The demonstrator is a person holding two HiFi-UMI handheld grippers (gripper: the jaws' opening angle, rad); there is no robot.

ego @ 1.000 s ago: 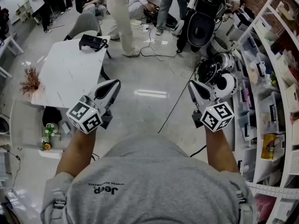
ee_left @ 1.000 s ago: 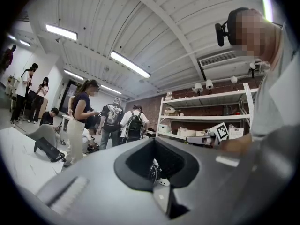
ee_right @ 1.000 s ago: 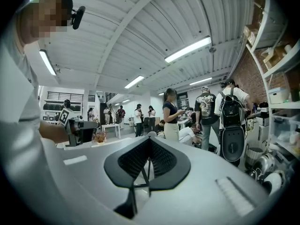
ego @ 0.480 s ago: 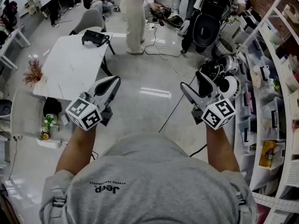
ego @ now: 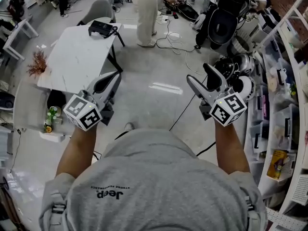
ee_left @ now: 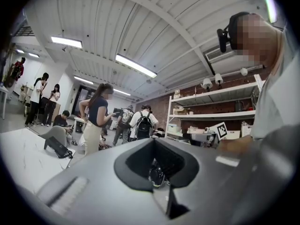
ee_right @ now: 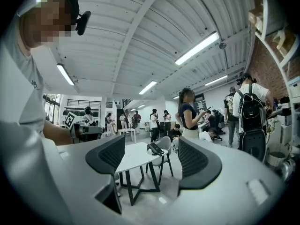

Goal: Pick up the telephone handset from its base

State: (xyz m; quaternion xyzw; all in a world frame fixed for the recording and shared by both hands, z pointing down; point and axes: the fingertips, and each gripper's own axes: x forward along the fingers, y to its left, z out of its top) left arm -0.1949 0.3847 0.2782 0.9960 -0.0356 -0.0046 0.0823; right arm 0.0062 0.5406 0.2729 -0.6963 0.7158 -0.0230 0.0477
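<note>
The black telephone (ego: 102,28) sits with its handset on the base at the far end of a white table (ego: 77,57), well ahead and to the left of both grippers. It also shows as a telephone (ee_right: 154,148) between the right jaws far off, and as a telephone (ee_left: 58,147) at the left. My left gripper (ego: 114,76) is held level over the floor with its jaws together and nothing in them; its pads (ee_left: 140,161) meet. My right gripper (ego: 202,76) is level too, its fingers (ee_right: 108,154) spread wide and empty.
Several people stand and sit beyond the table (ego: 144,8), with cables (ego: 173,40) on the floor. Shelving (ego: 288,81) runs along the right, black and white gear (ego: 231,71) piled at its foot. A grey chair (ego: 98,8) stands behind the table, a dried plant (ego: 37,64) at its left.
The right gripper's jaws have gone from shut to wide open. The view has shifted forward, so the table and telephone sit a little nearer. The left gripper stays shut.
</note>
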